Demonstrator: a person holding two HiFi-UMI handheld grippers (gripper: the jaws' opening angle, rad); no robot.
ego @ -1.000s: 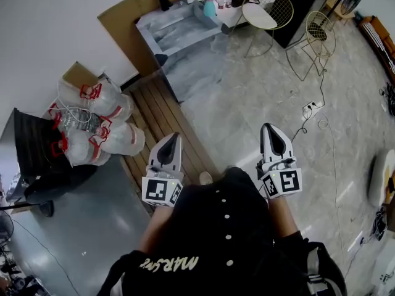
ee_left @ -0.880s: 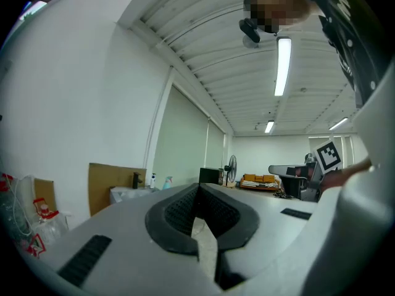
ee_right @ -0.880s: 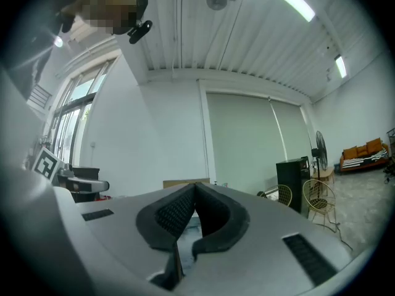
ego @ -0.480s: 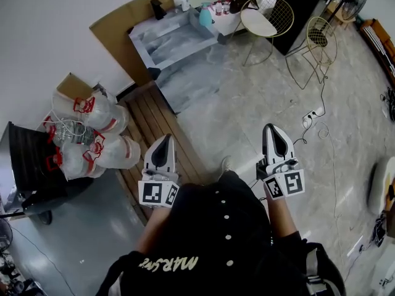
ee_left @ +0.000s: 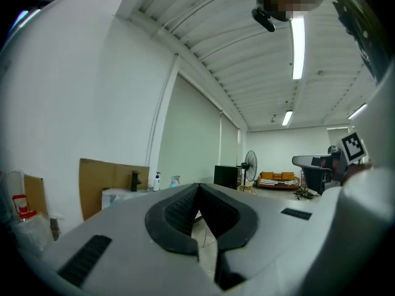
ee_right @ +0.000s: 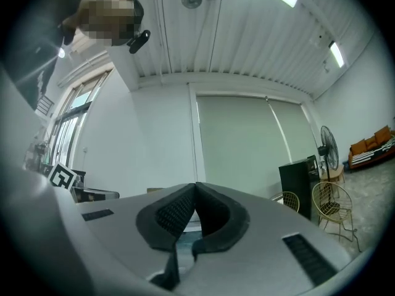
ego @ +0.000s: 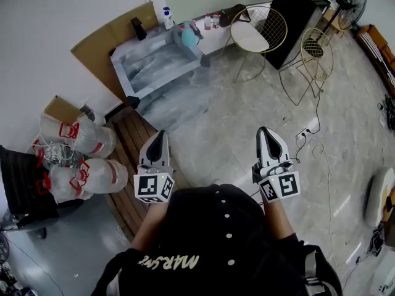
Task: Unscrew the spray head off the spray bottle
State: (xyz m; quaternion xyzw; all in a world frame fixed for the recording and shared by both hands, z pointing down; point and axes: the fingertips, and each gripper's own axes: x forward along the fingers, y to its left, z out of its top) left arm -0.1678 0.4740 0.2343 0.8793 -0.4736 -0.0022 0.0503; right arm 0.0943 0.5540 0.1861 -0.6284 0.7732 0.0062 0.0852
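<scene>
While both are pointing ahead over open floor, the left gripper [ego: 158, 134] and the right gripper [ego: 265, 132] are holding nothing, each with its jaws pressed together. The teal spray bottle [ego: 187, 33] is standing upright near the far right corner of the grey table [ego: 139, 73], well apart from both grippers.

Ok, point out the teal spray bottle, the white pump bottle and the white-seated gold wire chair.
teal spray bottle [ego: 186, 36]: head view, body.
white pump bottle [ego: 167, 16]: head view, body.
white-seated gold wire chair [ego: 248, 36]: head view, seat.
</scene>
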